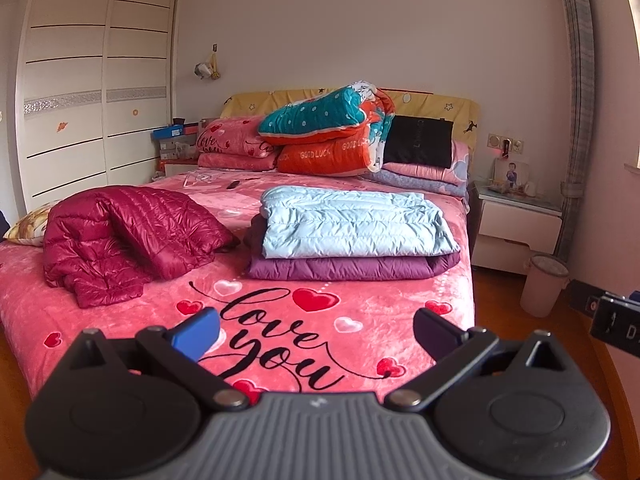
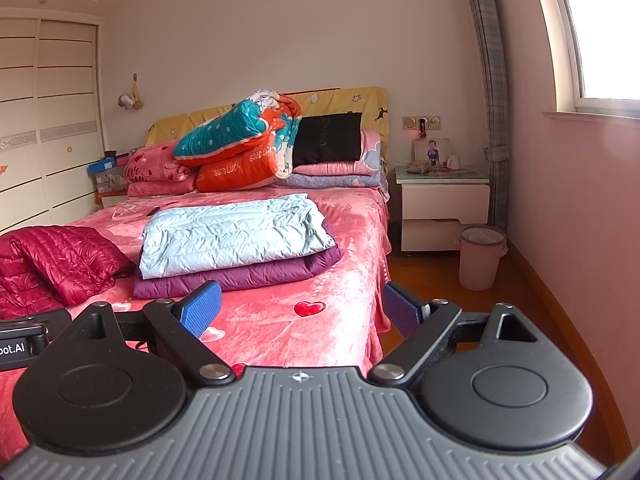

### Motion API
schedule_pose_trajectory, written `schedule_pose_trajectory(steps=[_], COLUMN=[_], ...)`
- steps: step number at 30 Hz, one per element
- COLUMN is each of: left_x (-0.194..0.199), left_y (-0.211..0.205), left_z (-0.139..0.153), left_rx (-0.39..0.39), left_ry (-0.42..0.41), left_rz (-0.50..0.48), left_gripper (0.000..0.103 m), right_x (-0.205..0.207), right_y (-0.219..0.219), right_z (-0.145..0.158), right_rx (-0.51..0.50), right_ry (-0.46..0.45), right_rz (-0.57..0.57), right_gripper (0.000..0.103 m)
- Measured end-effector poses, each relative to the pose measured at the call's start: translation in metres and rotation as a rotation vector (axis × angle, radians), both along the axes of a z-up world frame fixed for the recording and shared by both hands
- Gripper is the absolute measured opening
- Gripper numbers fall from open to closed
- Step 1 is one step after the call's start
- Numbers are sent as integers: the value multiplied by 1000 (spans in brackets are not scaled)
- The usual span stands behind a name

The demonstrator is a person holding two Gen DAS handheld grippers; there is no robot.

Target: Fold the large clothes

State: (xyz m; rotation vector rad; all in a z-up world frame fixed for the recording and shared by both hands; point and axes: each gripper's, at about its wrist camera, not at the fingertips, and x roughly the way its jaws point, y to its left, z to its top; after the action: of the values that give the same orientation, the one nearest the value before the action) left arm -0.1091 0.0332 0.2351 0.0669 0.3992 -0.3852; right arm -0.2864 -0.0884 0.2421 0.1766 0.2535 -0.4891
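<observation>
Jackets lie on the bed (image 1: 120,320): a crumpled crimson puffer jacket (image 1: 124,236) near its left edge, a folded light-blue jacket (image 1: 356,224) atop a folded purple jacket (image 1: 344,268) mid-bed. Left tool (image 1: 316,330) and right tool (image 2: 302,306) hover released, empty, above the foot edge.

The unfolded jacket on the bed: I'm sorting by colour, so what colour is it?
Dark red, quilted and shiny. The unfolded jacket shows best in the left wrist view.
</observation>
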Motion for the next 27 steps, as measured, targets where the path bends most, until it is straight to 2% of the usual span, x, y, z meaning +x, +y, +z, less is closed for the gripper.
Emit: schedule_pose_trajectory(steps=[15, 27], left_x=[2, 12], left_y=[1, 4], left_z=[-5, -17], left_rx=[8, -36], left_ry=[-25, 34], left_rz=[28, 10], left_gripper=[102, 102], right_x=[11, 21], right_y=[-7, -16], right_z=[-9, -20], right_rx=[-6, 11], right_ry=[24, 49], right_rz=[38, 42], right_gripper=[103, 103])
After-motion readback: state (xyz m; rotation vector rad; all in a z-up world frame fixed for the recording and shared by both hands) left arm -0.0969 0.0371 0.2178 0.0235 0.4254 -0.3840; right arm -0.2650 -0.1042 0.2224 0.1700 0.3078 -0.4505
